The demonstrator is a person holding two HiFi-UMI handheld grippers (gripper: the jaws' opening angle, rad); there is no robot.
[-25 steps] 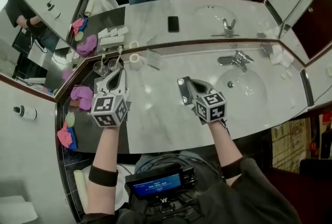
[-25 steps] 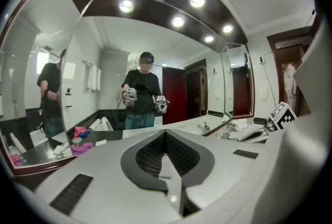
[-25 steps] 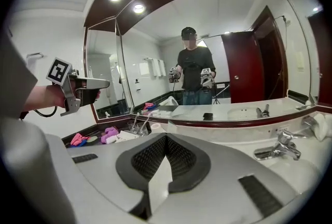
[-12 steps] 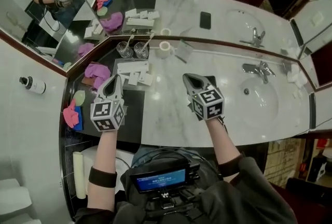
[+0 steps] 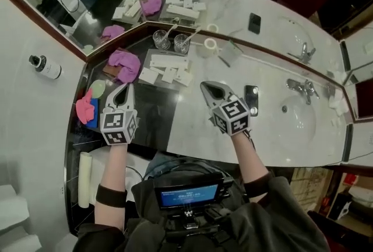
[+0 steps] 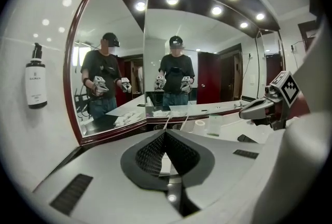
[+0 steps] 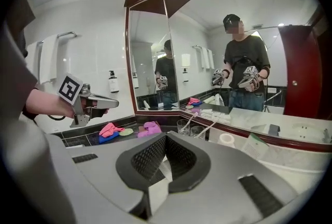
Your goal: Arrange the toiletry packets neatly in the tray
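Several white toiletry packets [image 5: 169,67] lie loosely, some overlapping, on the black tray [image 5: 152,106] at the left end of the marble counter, just in front of two glasses [image 5: 172,42]. My left gripper [image 5: 125,87] hovers over the tray's left side, shut and empty, with its tip a little short of the packets. My right gripper [image 5: 207,87] is shut too, holds nothing, and sits over the marble beside the tray's right edge. In the left gripper view the jaws [image 6: 165,136] meet, and in the right gripper view the jaws [image 7: 165,139] are also together.
A purple cloth [image 5: 124,64] lies left of the packets and a pink cloth [image 5: 86,108] further left. A small white cup [image 5: 210,45], a phone [image 5: 251,99], the sink [image 5: 303,122] and faucet [image 5: 303,88] are to the right. Mirrors rise behind.
Both grippers have swung left along the counter, from in front of the sink to the black tray. The packets, once hidden by the left gripper, are now in full view.
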